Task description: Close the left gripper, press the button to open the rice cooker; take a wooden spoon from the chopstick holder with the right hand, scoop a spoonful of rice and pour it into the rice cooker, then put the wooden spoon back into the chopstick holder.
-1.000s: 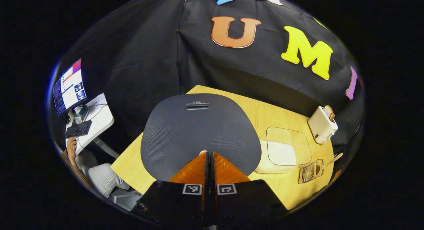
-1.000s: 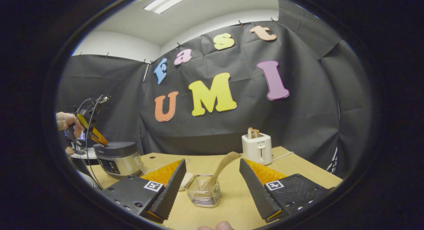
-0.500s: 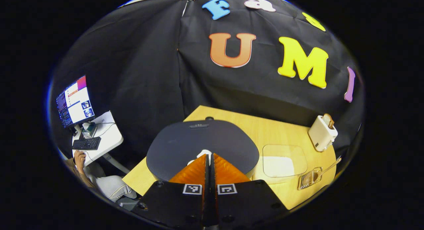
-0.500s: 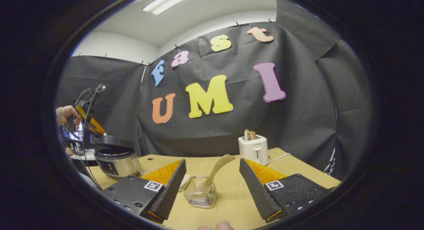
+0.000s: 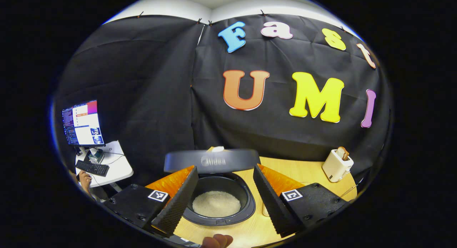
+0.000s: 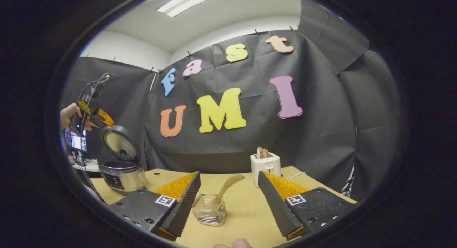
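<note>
The worktop [image 6: 246, 212] lies under both grippers. The rice cooker [image 5: 217, 200] sits on it directly ahead of and below the left gripper [image 5: 225, 205], lid [image 5: 212, 160] raised at the far side, white rice [image 5: 216, 204] showing in the pot between the spread fingers; that gripper is open and holds nothing. The toaster [image 6: 265, 168] stands beyond the right gripper [image 6: 228, 205], which is also open and empty. The holder [image 6: 209, 214] rests just ahead between its fingers, with the spoon [image 6: 223, 191] leaning up out of it toward the toaster. The cooker stands far off to this gripper's left.
</note>
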The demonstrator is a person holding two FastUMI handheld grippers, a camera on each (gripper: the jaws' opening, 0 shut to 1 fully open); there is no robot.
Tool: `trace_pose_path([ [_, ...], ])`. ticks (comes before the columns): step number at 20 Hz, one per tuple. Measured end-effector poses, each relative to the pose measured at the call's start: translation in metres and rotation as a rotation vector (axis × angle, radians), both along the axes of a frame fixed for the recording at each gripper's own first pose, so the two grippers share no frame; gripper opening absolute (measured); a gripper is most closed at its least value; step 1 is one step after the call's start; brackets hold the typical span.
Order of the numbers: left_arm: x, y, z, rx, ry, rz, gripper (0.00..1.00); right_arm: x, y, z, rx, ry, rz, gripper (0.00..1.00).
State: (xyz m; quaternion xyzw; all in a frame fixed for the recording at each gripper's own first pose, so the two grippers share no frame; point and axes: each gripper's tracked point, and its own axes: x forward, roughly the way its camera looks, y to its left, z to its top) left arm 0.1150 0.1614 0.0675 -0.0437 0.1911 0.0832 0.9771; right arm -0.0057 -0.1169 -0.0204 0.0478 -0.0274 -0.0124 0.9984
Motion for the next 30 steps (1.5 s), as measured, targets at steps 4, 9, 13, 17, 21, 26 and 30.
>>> trace_pose_path([
  [4, -0.015, 0.007, 0.005, 0.041, -0.056, 0.024, 0.99, -0.001, -0.001, -0.006, -0.017, 0.016, -0.008, 0.96],
  [9, -0.039, 0.003, -0.015, 0.149, -0.137, 0.028, 0.99, 0.002, -0.001, -0.017, -0.026, 0.062, -0.018, 1.00],
  [13, -0.059, -0.024, -0.042, 0.138, -0.192, 0.003, 0.99, 0.014, 0.009, -0.037, -0.018, 0.142, 0.006, 0.96],
  [17, -0.077, -0.051, -0.055, 0.152, -0.262, -0.031, 0.98, 0.039, 0.016, -0.053, -0.006, 0.218, 0.021, 0.96],
  [21, -0.092, -0.082, -0.072, 0.148, -0.285, -0.079, 0.98, 0.071, 0.021, -0.067, 0.022, 0.287, 0.021, 0.96],
  [26, -0.095, -0.097, -0.086, 0.074, -0.294, -0.099, 0.99, 0.111, 0.023, -0.092, 0.110, 0.375, 0.010, 0.96],
  [30, -0.094, -0.085, -0.091, 0.078, -0.289, -0.083, 0.99, 0.121, 0.026, -0.093, 0.161, 0.382, 0.011, 0.87],
])
